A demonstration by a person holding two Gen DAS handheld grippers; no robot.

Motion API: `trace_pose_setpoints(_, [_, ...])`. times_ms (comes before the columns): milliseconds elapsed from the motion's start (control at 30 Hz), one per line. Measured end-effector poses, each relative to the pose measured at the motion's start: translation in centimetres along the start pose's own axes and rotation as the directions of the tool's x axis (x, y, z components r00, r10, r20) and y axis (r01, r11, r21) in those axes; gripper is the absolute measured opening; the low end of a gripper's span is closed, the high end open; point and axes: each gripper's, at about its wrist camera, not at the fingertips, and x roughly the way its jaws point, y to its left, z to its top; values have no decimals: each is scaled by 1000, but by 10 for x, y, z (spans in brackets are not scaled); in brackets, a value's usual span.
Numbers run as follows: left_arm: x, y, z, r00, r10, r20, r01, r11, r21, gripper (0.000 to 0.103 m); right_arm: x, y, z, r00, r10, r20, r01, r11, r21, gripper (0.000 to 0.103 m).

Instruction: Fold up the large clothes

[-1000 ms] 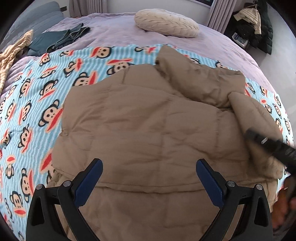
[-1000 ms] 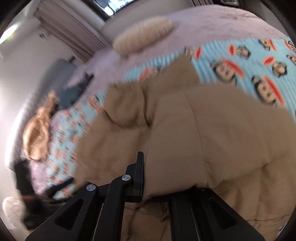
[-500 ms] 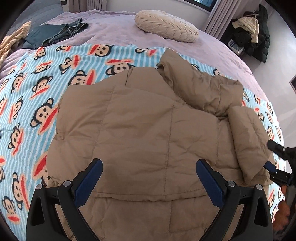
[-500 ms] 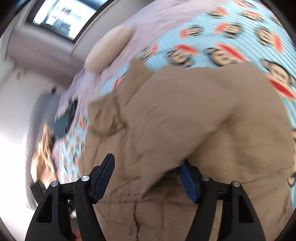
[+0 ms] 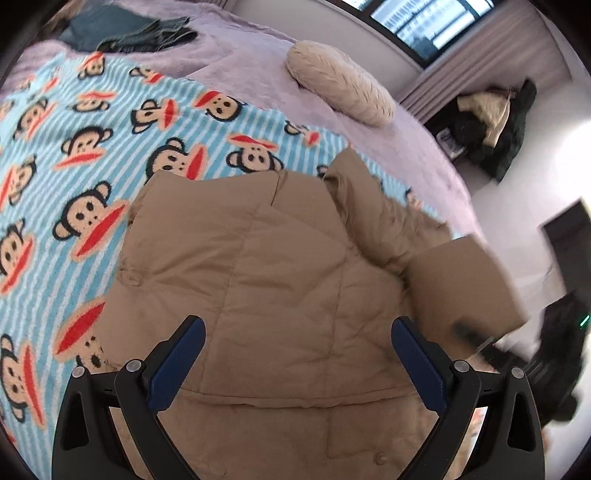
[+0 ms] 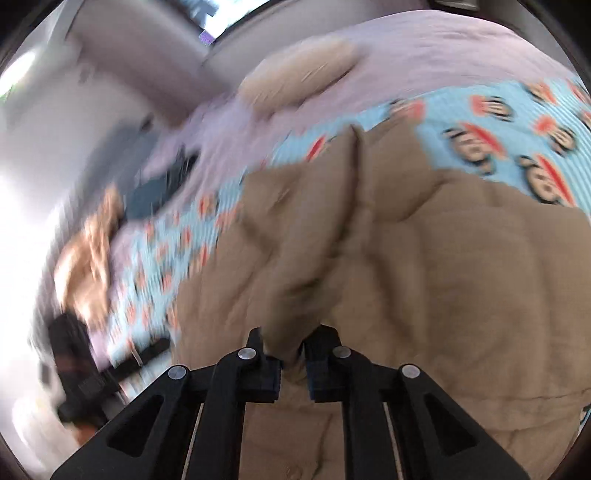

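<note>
A tan quilted puffer jacket [image 5: 280, 273] lies spread on a blue monkey-print blanket [image 5: 74, 155] on the bed. My left gripper [image 5: 295, 354] is open and empty, hovering over the jacket's lower back. My right gripper [image 6: 291, 354] is shut on the jacket's sleeve cuff [image 6: 291, 295] and holds it lifted over the jacket body [image 6: 461, 277]. In the left wrist view the lifted sleeve [image 5: 461, 284] hangs at the right with the blurred right gripper [image 5: 484, 347] below it.
A cream knitted cushion [image 5: 340, 81] lies on the purple bed cover [image 5: 240, 55] beyond the blanket. Folded dark jeans [image 5: 125, 29] lie at the far left. A pile of dark clothes [image 5: 491, 129] sits on the floor at the right.
My right gripper was open around the sleeve half a second ago; it has closed on the cuff and lifted it. The left gripper view has swung to the right.
</note>
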Motion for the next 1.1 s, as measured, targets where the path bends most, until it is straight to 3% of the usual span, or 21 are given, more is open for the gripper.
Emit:
trace_pose_setpoints(33, [-2,3,2,1000,-23,-4,23,1000,-14,101,10,9,-7,998,-23,-53,21,999,-38,34])
trace_pose_setpoints(100, [-2,4,3,997,-69,-21,68,997,-35,101,21,18,-21,992,-43,-122,33,996,-82,48])
trace_pose_setpoints(233, [5,2,0,987,-149,-66,145,988,-56,101,7,-3,-49,987,-30,-160,24,999,-37,50])
trace_pose_setpoints(367, [22,-4,-4,979,-172,-113,166,984,-59,101,-32,-81,-73,988,-50,-147,78,978,191,50])
trace_pose_setpoints(467, [39,-8,-8,976,-161,-150,154,987,-54,101,-57,-140,-89,993,-35,-112,76,918,389,50])
trace_pose_setpoints(533, [53,-17,-10,978,-104,-181,102,995,-19,99,-71,-169,-96,998,-8,-66,40,868,495,50])
trace_pose_setpoints(567, [57,-20,-11,978,-93,-186,94,996,-4,93,-78,-183,-100,1000,-5,-30,21,842,540,50])
trace_pose_setpoints(633, [67,-33,-14,971,-79,-224,92,995,46,50,-86,-199,-102,999,-29,13,16,810,586,50])
trace_pose_setpoints(667, [71,-37,-16,967,-73,-243,90,994,61,35,-88,-206,-101,998,-43,35,13,795,606,49])
trace_pose_setpoints(700, [74,-41,-19,964,-73,-257,95,993,73,15,-89,-210,-101,997,-53,49,11,786,618,38])
trace_pose_setpoints(733, [73,-43,-22,965,-68,-252,90,993,80,15,-91,-216,-97,996,-80,49,31,781,624,13])
trace_pose_setpoints(833, [64,-42,-34,972,-57,-228,81,992,99,14,-88,-215,-76,990,-138,20,102,813,574,8])
trace_pose_setpoints(933, [66,-28,-46,972,-30,-235,49,996,75,14,-79,-203,-59,978,-206,-1,187,883,430,8])
trace_pose_setpoints(1000, [70,-23,-47,975,-18,-223,35,997,73,14,-64,-204,-57,973,-228,-40,225,890,396,8])
trace_pose_setpoints(1100, [71,-21,-43,975,-11,-220,22,999,47,14,-63,-208,-61,974,-221,-43,218,880,422,9])
